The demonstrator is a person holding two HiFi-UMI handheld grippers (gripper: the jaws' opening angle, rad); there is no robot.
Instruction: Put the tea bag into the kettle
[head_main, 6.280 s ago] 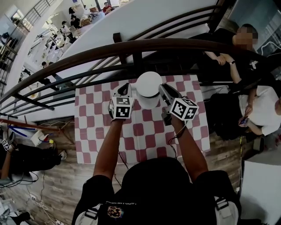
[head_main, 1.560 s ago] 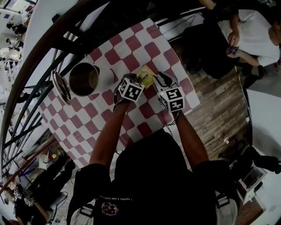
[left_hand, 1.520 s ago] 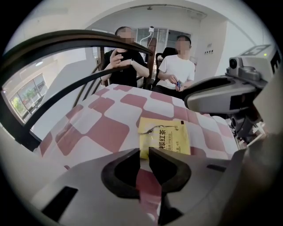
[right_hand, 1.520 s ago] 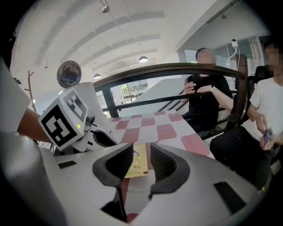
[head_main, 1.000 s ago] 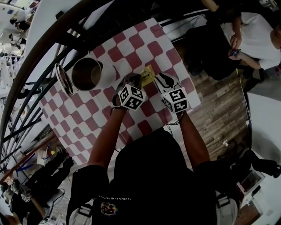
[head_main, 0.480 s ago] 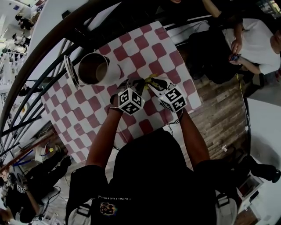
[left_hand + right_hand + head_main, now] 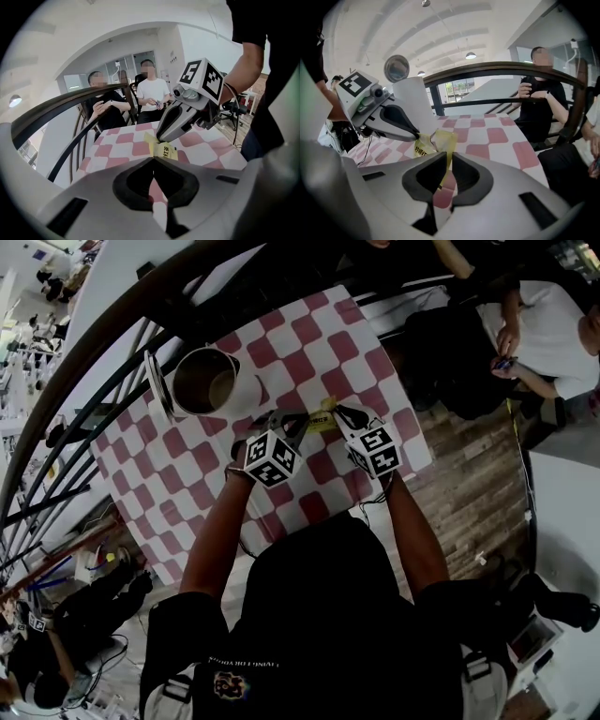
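While the fingers (image 7: pixel 108 197) of the left gripper (image 7: pixel 298 420) are pressed fully together on one edge of the yellow tea bag (image 7: pixel 322 418), the fingers (image 7: pixel 474 177) of the right gripper (image 7: pixel 339 414) have just been closing and now pinch its other edge, the thin sachet caught between them. Both grippers meet tip to tip near the middle of the head view, holding the tea bag up off the red-and-white checked surface (image 7: pixel 314 338). Well apart, toward the upper left, the white kettle (image 7: pixel 246 395) stands open, its lid (image 7: pixel 155 387) propped just beside it.
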